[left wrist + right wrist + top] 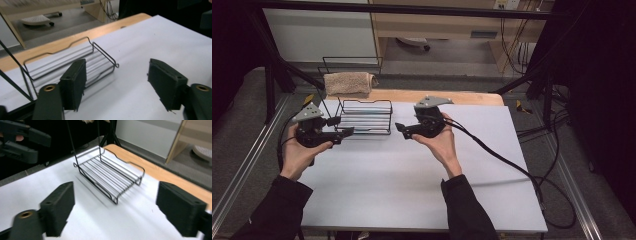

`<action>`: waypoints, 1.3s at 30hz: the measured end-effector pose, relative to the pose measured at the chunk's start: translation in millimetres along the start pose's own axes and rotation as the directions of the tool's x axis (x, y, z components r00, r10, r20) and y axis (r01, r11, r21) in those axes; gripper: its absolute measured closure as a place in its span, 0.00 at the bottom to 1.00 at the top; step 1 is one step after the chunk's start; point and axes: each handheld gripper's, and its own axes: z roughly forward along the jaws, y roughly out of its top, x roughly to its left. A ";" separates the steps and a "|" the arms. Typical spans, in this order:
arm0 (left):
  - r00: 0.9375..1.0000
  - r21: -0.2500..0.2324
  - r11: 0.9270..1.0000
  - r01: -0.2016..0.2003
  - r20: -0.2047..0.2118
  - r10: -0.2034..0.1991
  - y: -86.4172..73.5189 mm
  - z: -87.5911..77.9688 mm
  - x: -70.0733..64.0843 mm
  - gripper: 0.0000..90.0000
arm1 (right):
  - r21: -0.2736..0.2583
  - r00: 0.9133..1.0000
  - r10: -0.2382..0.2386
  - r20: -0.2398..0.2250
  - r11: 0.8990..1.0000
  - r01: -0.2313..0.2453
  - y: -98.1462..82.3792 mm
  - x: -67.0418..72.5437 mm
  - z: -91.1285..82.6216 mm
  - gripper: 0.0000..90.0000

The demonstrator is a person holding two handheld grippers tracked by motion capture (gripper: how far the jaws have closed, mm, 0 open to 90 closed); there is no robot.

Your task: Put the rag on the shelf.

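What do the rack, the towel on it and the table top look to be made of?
Rack: thin black wire, probably coated metal, going by its slim bent rods. Towel: beige terry cloth, soft and nubby, folded. Table: a matte white sheet, perhaps paper or laminate, over a wood-look board showing at the far edge.

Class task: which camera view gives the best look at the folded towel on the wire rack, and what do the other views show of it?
The high view: the folded beige towel lies whole on the upper tier of the wire rack. The right gripper view catches just a pale sliver at its top edge; the left gripper view gives the rack's lower tray.
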 end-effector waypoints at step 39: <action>0.998 0.147 0.989 -0.017 0.058 0.009 -101.4 26.6 -39.2 0.07 | 0.141 0.985 0.169 0.040 0.975 -0.173 -196.3 -79.7 -121.4 0.01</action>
